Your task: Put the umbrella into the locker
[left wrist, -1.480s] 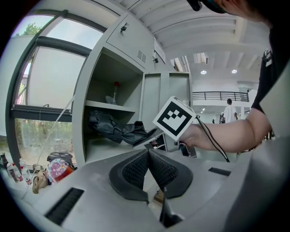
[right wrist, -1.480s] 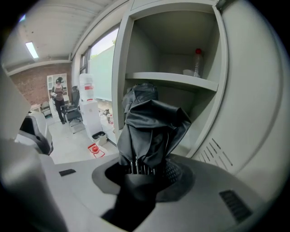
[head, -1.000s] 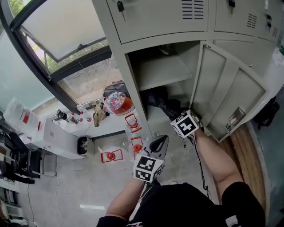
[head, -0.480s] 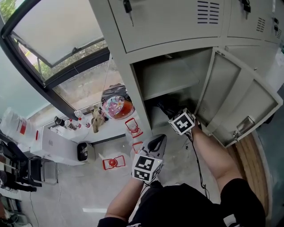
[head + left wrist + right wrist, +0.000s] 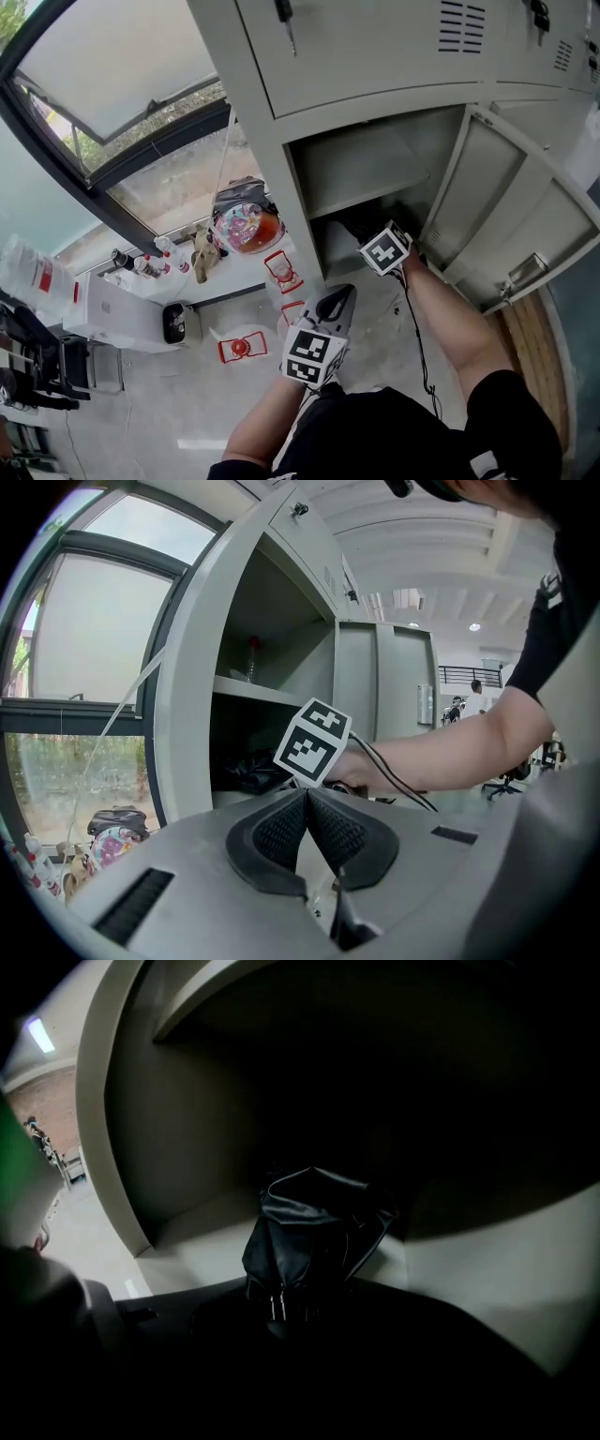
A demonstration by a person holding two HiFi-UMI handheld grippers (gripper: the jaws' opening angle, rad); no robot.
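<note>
The black folded umbrella [image 5: 305, 1232] sticks out of my right gripper [image 5: 286, 1309], which is shut on its near end. Its canopy reaches into the lower compartment of the grey locker [image 5: 258, 141], just above the compartment floor [image 5: 202, 1241]. From the head view the marker cube of the right gripper [image 5: 384, 251] sits at the compartment's mouth, with a bit of the umbrella [image 5: 356, 228] dark behind it. My left gripper [image 5: 305, 791] is shut with nothing in it. In the head view the left gripper [image 5: 343, 292] hangs in front of the locker, left of the right arm.
The locker door [image 5: 511, 220] stands open at the right. A shelf [image 5: 361, 169] roofs the lower compartment. Left of the locker is a window, with a colourful bag [image 5: 246, 225] on the sill. Red holders [image 5: 239, 347] and a white box [image 5: 112, 314] lie on the floor.
My right gripper has carried the umbrella further into the lower compartment and a little lower. The left gripper stays shut and has shifted slightly.
</note>
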